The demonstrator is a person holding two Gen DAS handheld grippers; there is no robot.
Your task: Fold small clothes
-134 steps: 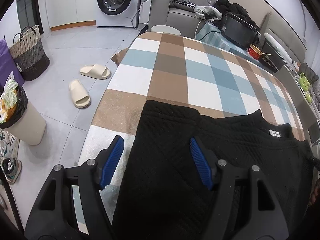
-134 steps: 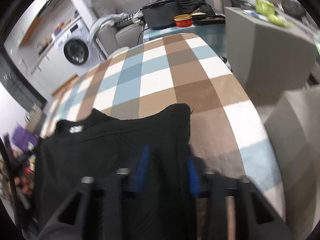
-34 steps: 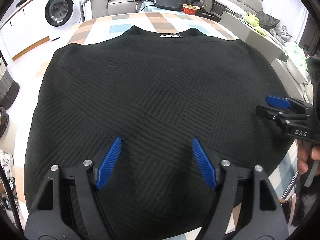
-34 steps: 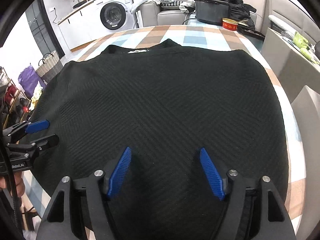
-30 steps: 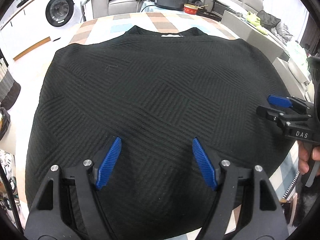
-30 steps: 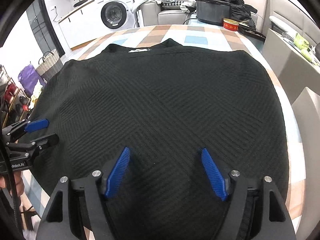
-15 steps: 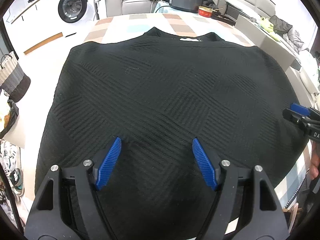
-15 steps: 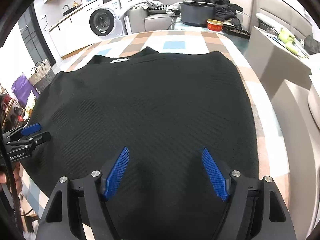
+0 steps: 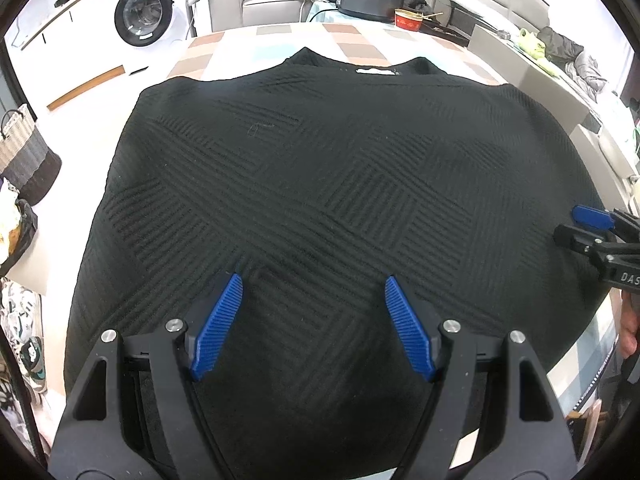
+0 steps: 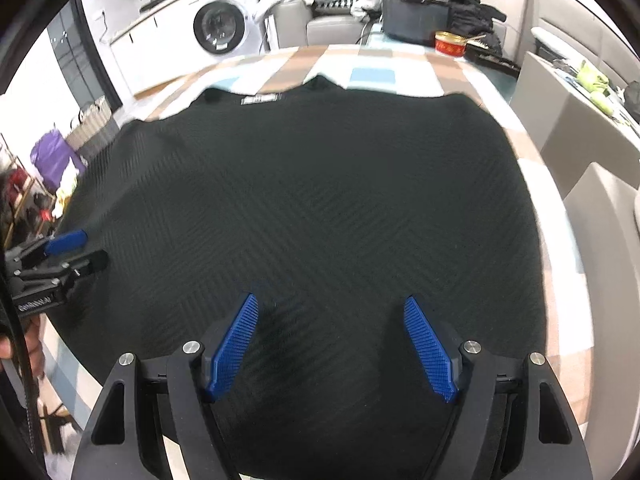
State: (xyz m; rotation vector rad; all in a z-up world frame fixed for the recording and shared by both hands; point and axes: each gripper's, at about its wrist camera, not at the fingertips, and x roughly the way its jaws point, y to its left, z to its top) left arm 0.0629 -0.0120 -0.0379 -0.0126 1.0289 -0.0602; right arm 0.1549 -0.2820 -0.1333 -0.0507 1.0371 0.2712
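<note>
We had the black ribbed-knit sweater [image 9: 328, 184] spread flat on the checked-cloth worktop [image 10: 372, 68], ready for folding, with left tool [image 9: 310, 320] and right tool [image 10: 332, 344] both spread wide above its hem, gripping nothing.

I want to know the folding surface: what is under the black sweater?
The black sweater lies spread on a checked tablecloth of brown, blue and white squares, visible past the collar and along the sides. What lies beneath its middle is covered.

- My left wrist camera looks forward along my left gripper [image 9: 312, 312], close above the black sweater [image 9: 320, 184].
- My right wrist camera does likewise, from further right.
- Both share the sweater and far washing machine [image 10: 220, 26].
</note>
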